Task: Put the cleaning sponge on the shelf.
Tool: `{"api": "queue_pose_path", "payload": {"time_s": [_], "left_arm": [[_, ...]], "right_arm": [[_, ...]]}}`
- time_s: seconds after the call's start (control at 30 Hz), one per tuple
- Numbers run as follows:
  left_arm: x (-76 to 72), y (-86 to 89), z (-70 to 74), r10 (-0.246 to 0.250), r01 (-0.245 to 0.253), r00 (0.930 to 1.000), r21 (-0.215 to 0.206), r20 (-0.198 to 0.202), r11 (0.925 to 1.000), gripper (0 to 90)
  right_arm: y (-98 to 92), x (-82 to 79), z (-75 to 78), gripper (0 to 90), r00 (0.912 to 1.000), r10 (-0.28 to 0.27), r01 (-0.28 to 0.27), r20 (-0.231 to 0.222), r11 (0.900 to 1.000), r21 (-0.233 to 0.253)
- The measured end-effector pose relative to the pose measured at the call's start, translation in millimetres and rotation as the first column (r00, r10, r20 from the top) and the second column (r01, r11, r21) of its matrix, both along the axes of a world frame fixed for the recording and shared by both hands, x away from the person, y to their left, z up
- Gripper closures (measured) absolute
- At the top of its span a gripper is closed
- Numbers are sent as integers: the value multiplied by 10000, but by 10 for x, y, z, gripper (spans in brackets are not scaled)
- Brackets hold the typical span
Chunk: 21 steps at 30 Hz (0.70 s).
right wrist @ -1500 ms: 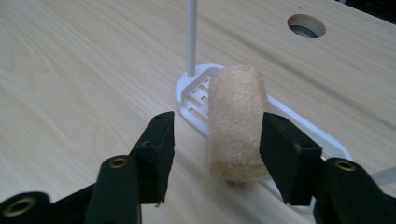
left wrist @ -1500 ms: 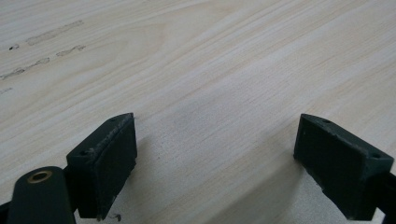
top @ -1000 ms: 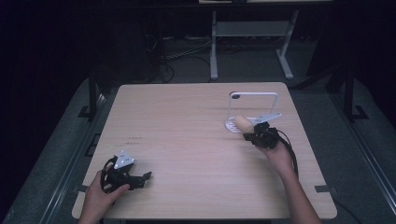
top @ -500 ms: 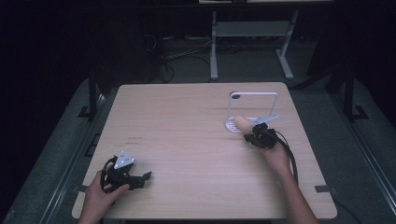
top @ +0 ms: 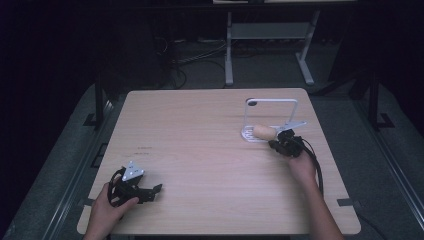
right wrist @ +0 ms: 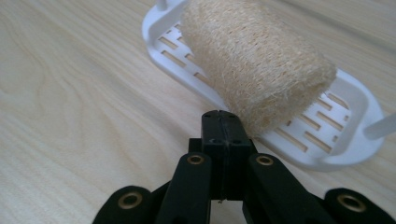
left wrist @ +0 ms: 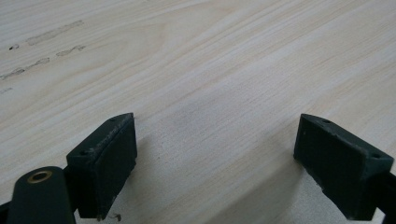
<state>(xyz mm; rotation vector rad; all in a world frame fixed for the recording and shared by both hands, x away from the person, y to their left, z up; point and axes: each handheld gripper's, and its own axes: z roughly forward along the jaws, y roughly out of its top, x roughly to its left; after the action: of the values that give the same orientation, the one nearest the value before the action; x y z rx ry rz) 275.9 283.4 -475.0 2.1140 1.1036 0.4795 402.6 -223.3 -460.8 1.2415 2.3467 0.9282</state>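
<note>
A tan loofah roll [right wrist: 254, 70] lies across a white slotted tray [right wrist: 336, 140] near the table's right edge. In the high view the loofah [top: 264, 132] sits on the tray's base [top: 247, 134], under a white wire frame [top: 270, 101]. My right gripper [right wrist: 220, 122] is shut, its jaws pressed flat together with their tips against the loofah's near lower edge. I cannot tell whether any fibres are pinched. From above, this right gripper [top: 276, 143] sits just right of the loofah. My left gripper [left wrist: 210, 163] is open and holds nothing; it rests low over bare wood at the front left [top: 154, 192].
The light wooden table [top: 200, 150] has faint marks at its left [top: 142, 149]. Dark floor, cables and a white stand's legs [top: 229, 60] lie beyond the far edge. A cable trails from the right gripper along the forearm [top: 316, 170].
The right hand has shifted very slightly by the tray, and the loofah has nudged a little with it. The left hand and gripper have stayed put.
</note>
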Motion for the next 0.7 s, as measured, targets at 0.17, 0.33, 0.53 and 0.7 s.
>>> {"api": "queue_pose_path", "payload": {"time_s": [0.17,0.33,0.53,0.7], "left_arm": [[0,0,-1,-2,2,10000,-6,8,10000,127],[0,0,-1,-2,2,10000,-5,9,10000,127],[0,0,-1,-1,1,10000,-5,11,10000,127],[0,0,-1,-3,3,10000,-5,8,10000,127]], "right_arm": [[-30,24,-9,898,9997,-200,201,108,9998,-48],[-50,50,-16,898,9991,-395,397,175,9992,-106],[-80,74,-15,898,9965,-764,772,325,9967,-244],[-103,100,-23,898,9952,-926,935,326,9952,-287]]}}
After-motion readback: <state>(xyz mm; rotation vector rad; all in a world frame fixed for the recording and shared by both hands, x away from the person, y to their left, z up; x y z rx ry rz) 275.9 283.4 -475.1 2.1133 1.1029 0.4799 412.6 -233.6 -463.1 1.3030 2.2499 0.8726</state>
